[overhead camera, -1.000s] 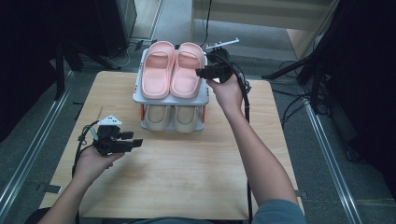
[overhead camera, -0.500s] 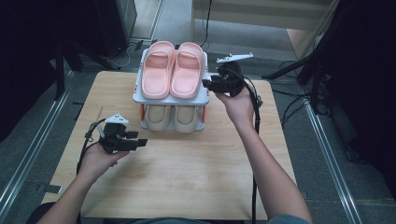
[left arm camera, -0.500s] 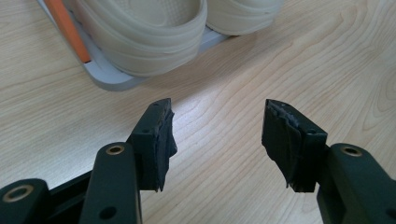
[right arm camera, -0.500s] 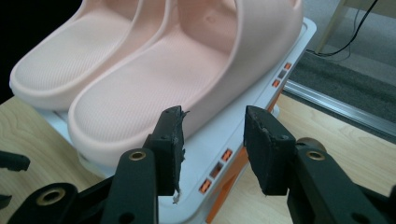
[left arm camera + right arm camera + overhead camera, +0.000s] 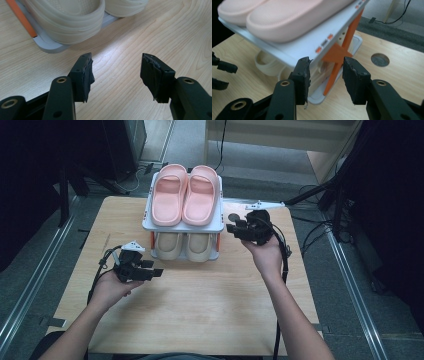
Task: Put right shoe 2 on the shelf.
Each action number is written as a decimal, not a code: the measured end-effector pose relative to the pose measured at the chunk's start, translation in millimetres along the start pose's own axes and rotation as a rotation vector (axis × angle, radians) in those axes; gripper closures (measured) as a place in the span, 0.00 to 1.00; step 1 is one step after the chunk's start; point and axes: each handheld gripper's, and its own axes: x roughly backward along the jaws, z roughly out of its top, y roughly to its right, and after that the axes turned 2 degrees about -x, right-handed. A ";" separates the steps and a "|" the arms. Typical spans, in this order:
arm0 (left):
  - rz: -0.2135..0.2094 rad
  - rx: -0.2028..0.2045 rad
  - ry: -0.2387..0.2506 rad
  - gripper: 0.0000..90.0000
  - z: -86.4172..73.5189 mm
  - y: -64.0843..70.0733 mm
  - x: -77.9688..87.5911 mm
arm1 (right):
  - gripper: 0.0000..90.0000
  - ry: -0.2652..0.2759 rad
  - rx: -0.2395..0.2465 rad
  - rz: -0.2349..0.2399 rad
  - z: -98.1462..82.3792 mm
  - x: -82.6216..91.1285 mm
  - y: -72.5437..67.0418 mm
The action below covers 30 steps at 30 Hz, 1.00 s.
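A two-tier shoe rack [image 5: 183, 226] stands at the table's far middle, its pink slippers [image 5: 185, 195] lying lengthwise, toes toward the person. The right gripper [image 5: 231, 227], jaws released and empty, hovers beside its right edge; the left gripper [image 5: 156, 271] waits open over bare wood nearer the person

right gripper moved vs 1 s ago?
Yes. In the high view the right gripper has come down and away from the pink slippers on the shoe rack, now beside the rack's right edge, jaws open and empty.
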 end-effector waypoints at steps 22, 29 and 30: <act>-0.013 -0.071 -0.006 0.48 11.4 9.9 -14.7 | 0.63 0.011 -0.069 0.005 -83.1 13.1 21.3; -0.022 -0.087 -0.010 0.47 17.0 12.5 -21.7 | 0.62 -0.022 -0.065 -0.005 -99.6 11.8 22.6; -0.024 -0.086 -0.008 0.47 17.5 12.6 -22.4 | 0.62 -0.023 -0.064 -0.006 -101.2 11.9 22.4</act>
